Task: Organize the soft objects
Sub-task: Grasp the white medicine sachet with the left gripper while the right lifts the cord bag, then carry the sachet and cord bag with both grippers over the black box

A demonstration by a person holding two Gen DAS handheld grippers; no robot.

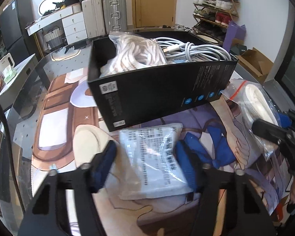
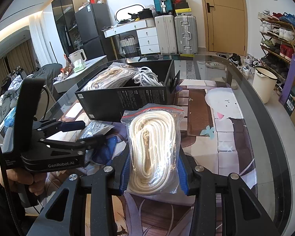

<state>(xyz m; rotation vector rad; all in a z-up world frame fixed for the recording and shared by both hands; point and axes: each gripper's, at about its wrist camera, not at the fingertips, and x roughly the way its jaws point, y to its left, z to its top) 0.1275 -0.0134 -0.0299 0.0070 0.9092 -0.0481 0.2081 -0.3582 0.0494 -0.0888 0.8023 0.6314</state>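
The right gripper (image 2: 153, 175) is clamped on a bag of white rope (image 2: 154, 147); the left gripper (image 1: 145, 157) straddles a white packet (image 1: 153, 157) before the black box (image 1: 159, 90), contact unclear

Glass-topped table (image 2: 251, 106), rounded edge, printed cartoon mat (image 2: 222, 129) under glass. Black open-topped box (image 1: 159, 90) resting on tabletop near middle, tilted in left wrist view. White printed packet (image 1: 155, 157) lying flat on table just in front of box. Blue cloth (image 1: 216, 149) spread on surface beside packet, right of it. Clear zip bag of cream rope (image 2: 153, 151) near box's front right corner; cannot tell whether resting on table.
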